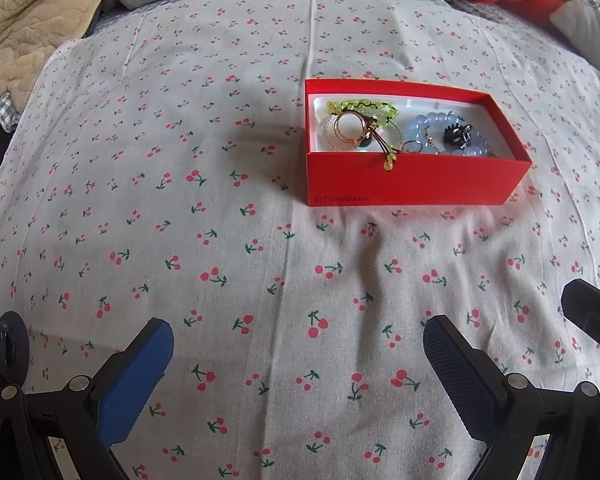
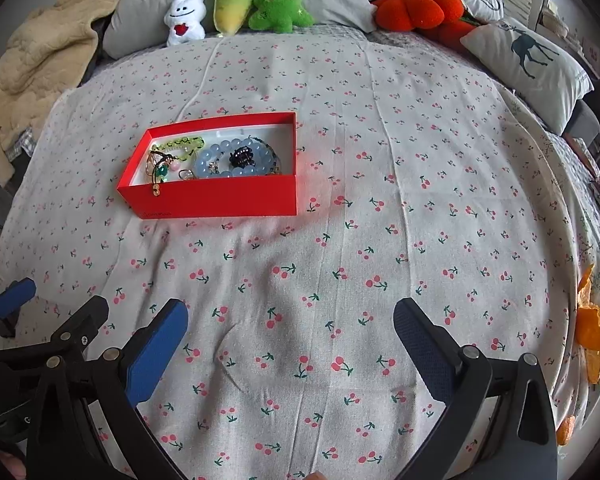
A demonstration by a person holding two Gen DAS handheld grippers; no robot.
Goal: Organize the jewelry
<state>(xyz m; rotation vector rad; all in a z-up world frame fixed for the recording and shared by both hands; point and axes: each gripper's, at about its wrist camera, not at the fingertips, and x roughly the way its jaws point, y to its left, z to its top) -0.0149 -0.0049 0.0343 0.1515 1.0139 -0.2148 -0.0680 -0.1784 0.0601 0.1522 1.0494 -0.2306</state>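
A red box [image 1: 416, 180] with a white lining sits on the cherry-print cloth; it also shows in the right wrist view [image 2: 220, 198]. Inside lie a blue bead bracelet [image 1: 432, 124], a green bead bracelet [image 1: 364, 105], gold rings [image 1: 350, 130] and a dark clip [image 1: 458, 136]. A beaded cord [image 1: 392, 158] hangs over the front wall. My left gripper [image 1: 298, 348] is open and empty, well in front of the box. My right gripper [image 2: 290, 332] is open and empty, in front and to the right of the box. The bracelet [image 2: 224, 160] and clip [image 2: 242, 157] show there too.
Plush toys [image 2: 240, 6] line the far edge. A beige blanket [image 2: 40, 64] lies at the back left, an orange cushion [image 2: 416, 8] and a deer-print pillow [image 2: 532, 64] at the back right. Orange peel [image 2: 590, 340] lies at the right edge. The cloth [image 2: 380, 220] is wrinkled.
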